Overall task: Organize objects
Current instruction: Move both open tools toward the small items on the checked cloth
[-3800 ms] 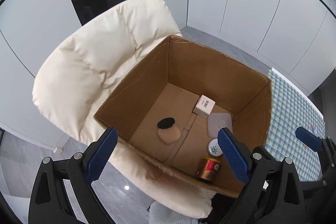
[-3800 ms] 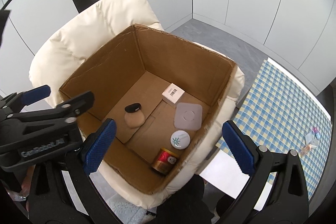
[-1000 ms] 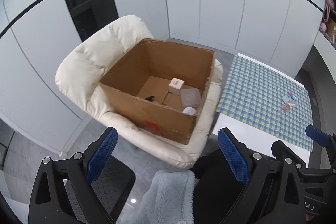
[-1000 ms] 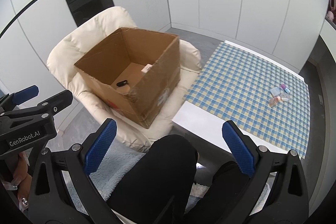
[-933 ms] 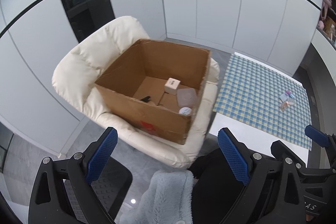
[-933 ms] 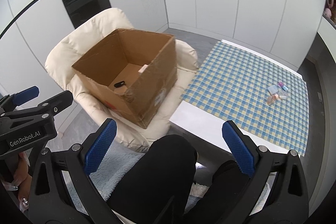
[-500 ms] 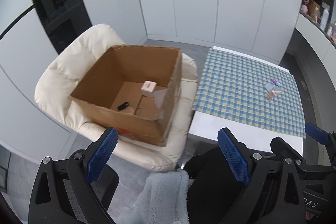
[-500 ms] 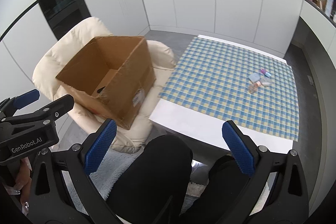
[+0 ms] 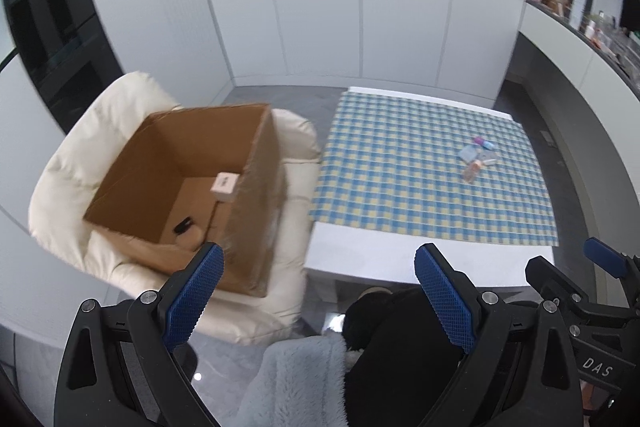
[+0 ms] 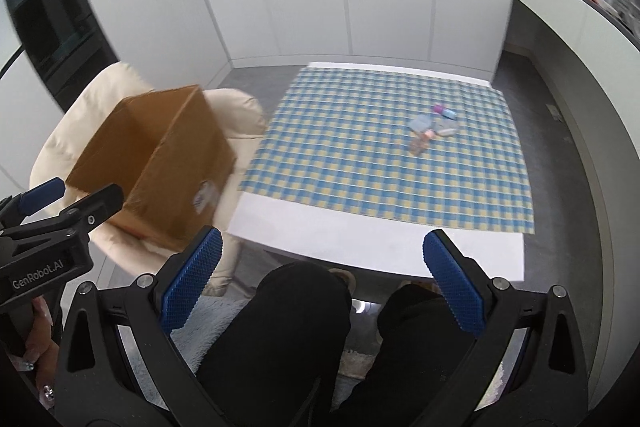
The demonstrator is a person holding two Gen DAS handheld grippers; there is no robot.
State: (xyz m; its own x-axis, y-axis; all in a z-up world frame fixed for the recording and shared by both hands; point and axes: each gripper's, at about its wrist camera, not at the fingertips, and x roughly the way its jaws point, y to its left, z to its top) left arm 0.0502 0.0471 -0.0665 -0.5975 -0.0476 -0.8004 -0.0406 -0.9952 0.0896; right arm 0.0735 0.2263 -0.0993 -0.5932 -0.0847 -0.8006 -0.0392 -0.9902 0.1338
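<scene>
Your wide, empty right gripper [image 10: 322, 273] is nearer the small items [image 10: 430, 129], far right on the checked cloth [image 10: 360, 155]; the left gripper [image 9: 318, 291] is wide too

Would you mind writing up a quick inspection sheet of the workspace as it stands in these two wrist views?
Surface: white table under a blue and yellow checked cloth.
Job's things: a cluster of small items lies on the far right part of the cloth; too small to identify. An open cardboard box sits on a cream armchair left of the table, holding a small white carton and a black item.
Clutter: bottles on a counter at the far right.
Grippers: left gripper and right gripper both open, holding nothing.
Cables: nothing seen.
Surroundings: white wall panels, a dark built-in oven, grey floor, the person's dark-clothed legs below.
</scene>
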